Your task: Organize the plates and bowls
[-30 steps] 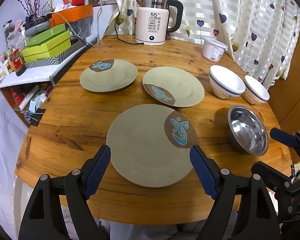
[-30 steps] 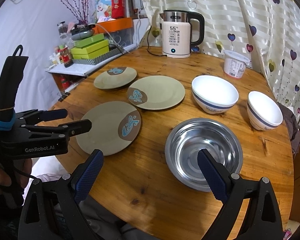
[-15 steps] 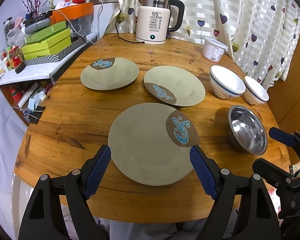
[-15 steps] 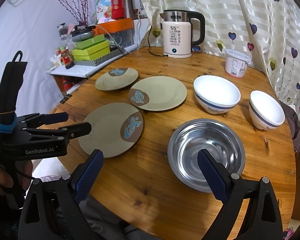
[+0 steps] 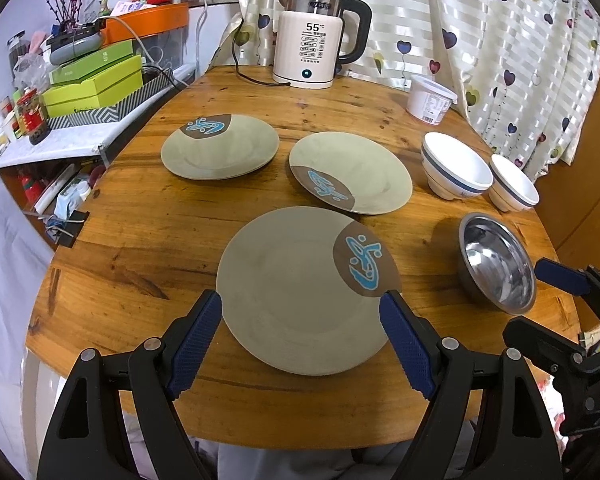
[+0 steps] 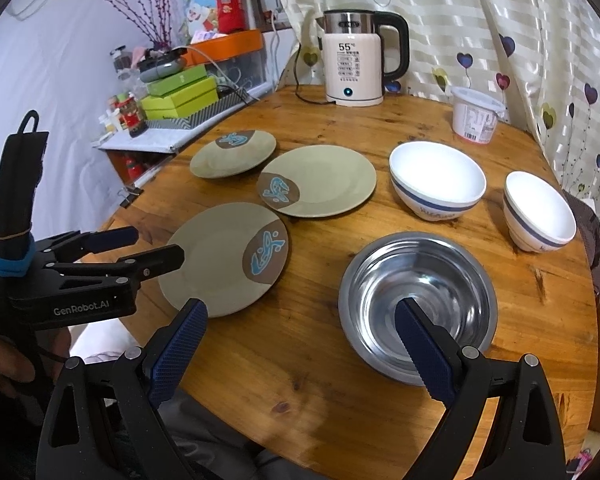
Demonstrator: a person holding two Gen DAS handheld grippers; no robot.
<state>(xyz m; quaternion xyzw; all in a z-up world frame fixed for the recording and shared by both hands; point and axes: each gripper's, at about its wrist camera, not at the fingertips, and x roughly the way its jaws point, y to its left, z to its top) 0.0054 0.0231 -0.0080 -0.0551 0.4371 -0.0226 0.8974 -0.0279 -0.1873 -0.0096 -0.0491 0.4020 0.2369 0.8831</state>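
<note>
Left wrist view: the left gripper, fingers spread wide and empty, frames the near plate at lower centre; two more plates lie beyond, with the right gripper's tip at the right edge.

Right wrist view: the right gripper, also spread and holding nothing, hangs over the steel bowl; a hand at lower left grips the left tool, and both white bowls show fully.

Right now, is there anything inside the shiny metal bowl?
The metal bowl looks empty: only reflections on its bare steel. The right hand-held gripper has one finger in front of the near rim, hiding a small patch inside.
</note>
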